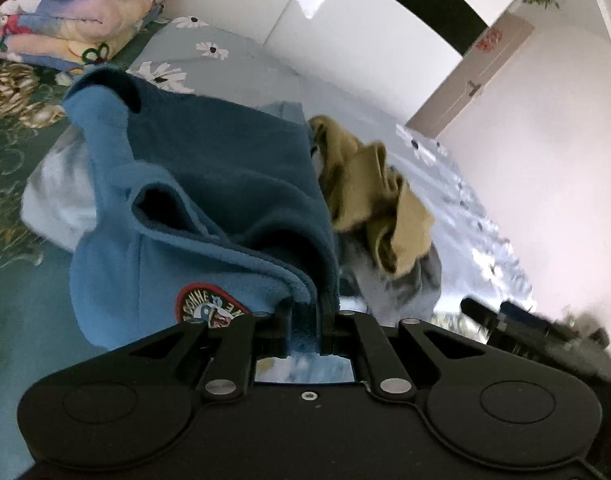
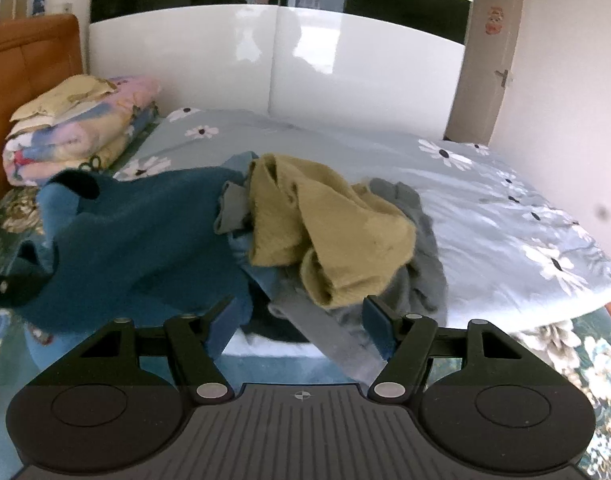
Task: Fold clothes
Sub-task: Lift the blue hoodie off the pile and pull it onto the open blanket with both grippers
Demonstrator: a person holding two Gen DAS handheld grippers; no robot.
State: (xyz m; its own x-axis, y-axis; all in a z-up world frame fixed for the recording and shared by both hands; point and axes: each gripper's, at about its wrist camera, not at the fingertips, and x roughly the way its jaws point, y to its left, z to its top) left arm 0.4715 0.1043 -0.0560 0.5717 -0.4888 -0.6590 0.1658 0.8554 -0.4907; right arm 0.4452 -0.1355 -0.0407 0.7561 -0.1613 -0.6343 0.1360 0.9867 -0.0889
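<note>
1. Blue fleece garment (image 1: 209,208) was pinched at its edge in the left gripper (image 1: 305,320), jaws nearly closed, cloth draped ahead of them.
2. Right gripper (image 2: 301,320) gaped wide, gripping nothing; yellow garment (image 2: 325,220) lay just beyond its jaws on the bed (image 2: 505,208).

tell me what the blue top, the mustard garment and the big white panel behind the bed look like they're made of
Blue top: looks like fleece, with a soft, matte, fuzzy nap and thick rolled edges.
Mustard garment: probably a brushed or fuzzy knit, matte, with a slightly hairy surface; the exact fibre can't be told.
White panel: hard and glossy, lacquered board or similar, since it shows clear bright reflections.
</note>
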